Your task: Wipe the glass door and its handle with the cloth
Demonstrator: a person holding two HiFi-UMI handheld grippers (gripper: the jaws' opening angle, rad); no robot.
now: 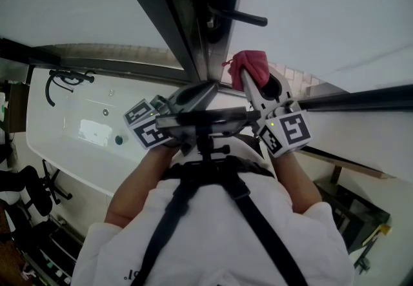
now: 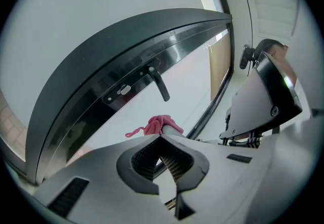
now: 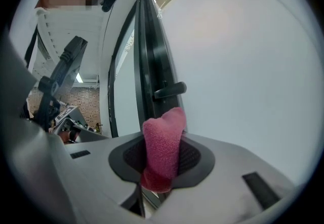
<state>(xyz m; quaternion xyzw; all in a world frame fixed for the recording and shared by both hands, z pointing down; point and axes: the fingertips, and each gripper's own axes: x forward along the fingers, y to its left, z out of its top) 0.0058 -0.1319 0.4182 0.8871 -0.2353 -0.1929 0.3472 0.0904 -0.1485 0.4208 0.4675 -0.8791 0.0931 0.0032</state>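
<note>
The glass door's dark frame (image 1: pixel 187 26) runs up the middle of the head view, with its black lever handle (image 1: pixel 240 17) sticking out to the right. My right gripper (image 1: pixel 250 81) is shut on a pink cloth (image 1: pixel 250 65), held just below the handle. In the right gripper view the cloth (image 3: pixel 163 152) stands between the jaws, under the handle (image 3: pixel 169 89) and beside the pale glass pane (image 3: pixel 243 66). My left gripper (image 1: pixel 195 93) sits just left of the right one, shut with nothing in it. Its view shows its tips (image 2: pixel 162 139) meeting, with the handle (image 2: pixel 158 82) and cloth (image 2: pixel 159 125) beyond.
A white tub-like basin (image 1: pixel 77 130) with black hoses (image 1: pixel 61 81) lies at the left. Dark equipment (image 1: pixel 29 201) stands at the lower left and a dark rack (image 1: pixel 358 220) at the lower right. A brick wall (image 3: pixel 76 97) shows through the door opening.
</note>
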